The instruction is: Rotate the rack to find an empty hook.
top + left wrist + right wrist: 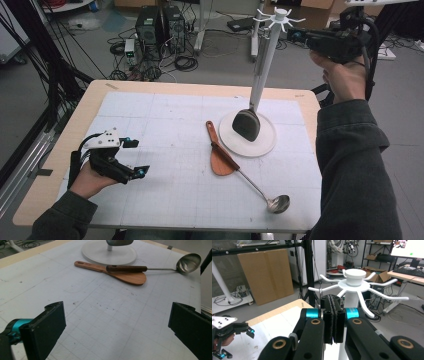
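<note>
My left claw (131, 157) rests low on the tabletop (165, 120) at about 8 o'clock in the high view, its jaws spread wide with nothing between them. From the left gripper view the bare gridded mat lies between the two black pads (47, 327), and beyond them, toward 12 o'clock, sit the utensils.

My right claw (296, 34) is raised well above the tabletop at about 2 o'clock, just beside the crown of the white hanging rack (278, 16). In the right gripper view its jaws are pressed flat together, gripping nothing, and the rack's hook arms (384, 296) fan out right behind them.

A dark spatula head (246, 124) sits at the foot of the rack's pole, over the round white base (262, 145). Just to the base's 8 o'clock lies a wooden rice paddle (219, 152), and a steel ladle (260, 192) with a dark wooden handle lies across its blade, bowl toward 5 o'clock. Both are well apart from my left claw
</note>
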`<move>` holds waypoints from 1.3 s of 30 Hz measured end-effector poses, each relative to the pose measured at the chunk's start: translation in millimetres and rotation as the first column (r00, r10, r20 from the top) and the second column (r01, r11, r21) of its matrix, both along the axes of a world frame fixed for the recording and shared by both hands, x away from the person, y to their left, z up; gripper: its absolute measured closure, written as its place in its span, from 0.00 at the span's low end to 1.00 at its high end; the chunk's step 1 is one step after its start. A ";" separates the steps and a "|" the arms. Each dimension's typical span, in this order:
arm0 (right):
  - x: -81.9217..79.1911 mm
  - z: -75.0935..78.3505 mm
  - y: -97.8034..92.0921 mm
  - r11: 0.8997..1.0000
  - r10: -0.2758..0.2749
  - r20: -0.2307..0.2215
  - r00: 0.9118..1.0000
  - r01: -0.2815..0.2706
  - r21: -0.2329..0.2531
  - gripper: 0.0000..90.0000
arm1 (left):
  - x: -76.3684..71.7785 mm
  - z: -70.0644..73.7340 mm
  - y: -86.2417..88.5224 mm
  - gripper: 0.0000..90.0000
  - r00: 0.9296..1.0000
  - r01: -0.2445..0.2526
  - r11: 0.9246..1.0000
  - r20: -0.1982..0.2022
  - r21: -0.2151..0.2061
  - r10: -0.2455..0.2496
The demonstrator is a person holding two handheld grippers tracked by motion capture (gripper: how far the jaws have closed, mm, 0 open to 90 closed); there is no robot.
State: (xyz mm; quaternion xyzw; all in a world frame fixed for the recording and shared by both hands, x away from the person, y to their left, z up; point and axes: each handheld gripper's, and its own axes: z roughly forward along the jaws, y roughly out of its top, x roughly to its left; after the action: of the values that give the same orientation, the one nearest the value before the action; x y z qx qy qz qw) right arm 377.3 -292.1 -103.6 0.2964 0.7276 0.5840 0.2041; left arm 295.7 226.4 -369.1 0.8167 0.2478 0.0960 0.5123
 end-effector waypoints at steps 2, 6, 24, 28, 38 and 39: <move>0.3 0.0 1.4 1.000 0.003 -0.001 1.000 -0.003 -0.003 1.00 | 0.1 0.1 0.2 0.02 1.000 0.004 1.000 0.001 0.006 -0.004; 0.8 0.6 9.6 1.000 0.006 0.001 1.000 -0.006 -0.015 1.00 | 0.2 0.1 0.3 0.02 1.000 0.006 1.000 -0.002 -0.005 -0.006; -1.9 -1.8 18.0 0.999 0.021 0.023 1.000 -0.019 -0.048 1.00 | -0.7 0.4 0.0 0.02 1.000 0.007 1.000 0.000 -0.012 -0.007; -4.7 -6.4 9.4 0.999 0.026 0.015 1.000 -0.025 -0.048 1.00 | -0.6 0.5 0.0 0.02 1.000 0.009 1.000 0.002 -0.006 -0.009; -6.4 -10.0 -17.9 1.000 -0.023 0.006 1.000 0.023 -0.011 1.00 | -0.3 0.4 -0.2 0.02 1.000 0.009 1.000 0.000 -0.007 -0.009; -6.6 -10.0 -19.6 1.000 -0.025 0.001 1.000 0.025 -0.007 1.00 | -0.1 0.4 0.0 0.02 1.000 0.008 1.000 -0.001 -0.006 -0.008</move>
State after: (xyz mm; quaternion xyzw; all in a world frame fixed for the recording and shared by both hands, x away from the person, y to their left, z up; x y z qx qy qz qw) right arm 370.8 -311.7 -113.6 0.3045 0.7259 0.5788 0.2129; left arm 295.7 226.5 -368.7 0.8163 0.2450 0.0930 0.5148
